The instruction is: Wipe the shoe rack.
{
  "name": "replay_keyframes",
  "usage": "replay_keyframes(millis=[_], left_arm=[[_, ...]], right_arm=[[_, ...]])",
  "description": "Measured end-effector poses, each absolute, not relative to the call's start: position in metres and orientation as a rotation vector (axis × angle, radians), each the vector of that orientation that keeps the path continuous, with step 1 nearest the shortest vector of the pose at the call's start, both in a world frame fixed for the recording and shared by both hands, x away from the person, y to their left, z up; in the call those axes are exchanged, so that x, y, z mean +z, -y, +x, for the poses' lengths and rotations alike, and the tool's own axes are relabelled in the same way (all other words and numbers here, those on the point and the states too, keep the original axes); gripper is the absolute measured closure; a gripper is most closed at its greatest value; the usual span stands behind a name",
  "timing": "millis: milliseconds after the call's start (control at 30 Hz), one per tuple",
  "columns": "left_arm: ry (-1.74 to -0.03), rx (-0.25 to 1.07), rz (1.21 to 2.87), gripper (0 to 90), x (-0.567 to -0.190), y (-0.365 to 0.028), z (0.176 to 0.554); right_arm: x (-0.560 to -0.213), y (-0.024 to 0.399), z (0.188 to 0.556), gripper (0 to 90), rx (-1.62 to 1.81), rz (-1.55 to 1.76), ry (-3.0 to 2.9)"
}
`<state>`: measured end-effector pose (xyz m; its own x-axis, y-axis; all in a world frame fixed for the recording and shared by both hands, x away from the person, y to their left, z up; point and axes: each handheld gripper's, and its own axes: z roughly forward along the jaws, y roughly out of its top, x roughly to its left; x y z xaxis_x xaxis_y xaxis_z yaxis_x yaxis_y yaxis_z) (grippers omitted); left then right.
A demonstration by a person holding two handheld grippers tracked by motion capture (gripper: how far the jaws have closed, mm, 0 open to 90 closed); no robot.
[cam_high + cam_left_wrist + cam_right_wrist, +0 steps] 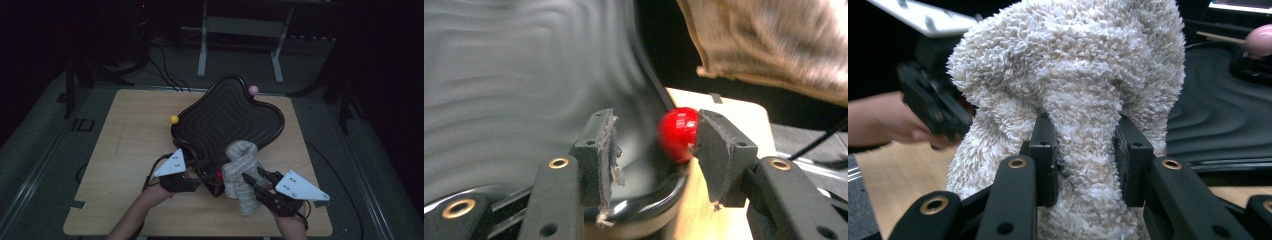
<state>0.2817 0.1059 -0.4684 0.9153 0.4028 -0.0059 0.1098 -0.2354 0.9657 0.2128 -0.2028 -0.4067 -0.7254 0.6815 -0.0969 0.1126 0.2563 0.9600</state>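
High view: my right gripper (pixel 256 184) clenches the fluffy beige towel (pixel 242 172) at the near edge of the black ribbed wavy tray (pixel 227 117); wiping looks barely begun.

Left gripper view: my fingers (pixel 600 155) stand parted around the tray rim beside a glossy red ball (pixel 678 134), one pad touching it.

Right gripper view: the towel hides the tray's near rim.

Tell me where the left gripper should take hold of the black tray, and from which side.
Grip the black tray at its near raised rim, beside the red ball, coming in level from the person's side. The rim curls up into a narrow lip there, and the left gripper already straddles it, one jaw over the ridged inside, the other outside by the ball. The fluffy towel covers the rim further right.
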Motion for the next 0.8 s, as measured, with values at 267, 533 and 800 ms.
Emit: replay_keyframes(millis=[267,533,800], left_arm=[[-0.544,0.43,1.756,48.8,-0.457,-0.168,0.306],[-0.637,0.537,1.725,44.7,-0.451,-0.194,0.339],[-0.709,0.608,1.719,41.9,-0.453,-0.195,0.377]], right_arm=[[-0.427,0.17,0.229,65.4,1.424,0.75,-2.087],[-0.449,0.157,0.234,53.7,1.423,0.791,-2.147],[-0.453,0.153,0.233,50.1,1.39,0.783,-2.184]])
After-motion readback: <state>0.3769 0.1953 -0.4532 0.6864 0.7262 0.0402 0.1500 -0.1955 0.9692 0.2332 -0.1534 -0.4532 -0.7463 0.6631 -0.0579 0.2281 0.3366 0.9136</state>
